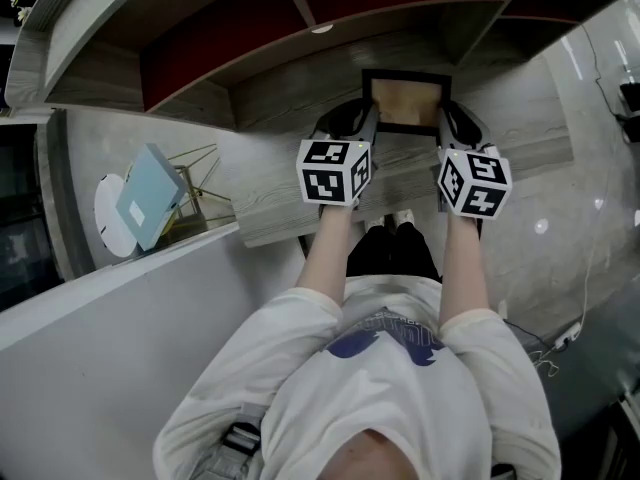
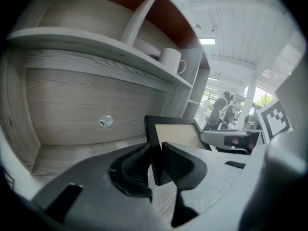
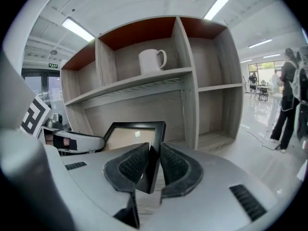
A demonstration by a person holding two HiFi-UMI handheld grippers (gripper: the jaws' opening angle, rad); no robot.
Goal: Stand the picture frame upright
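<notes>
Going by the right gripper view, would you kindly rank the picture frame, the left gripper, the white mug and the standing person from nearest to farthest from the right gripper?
From the right gripper:
1. picture frame, clamped between its jaws.
2. left gripper, at left, on the frame's other edge.
3. white mug, on the shelf behind.
4. person, far right, across the floor.
</notes>
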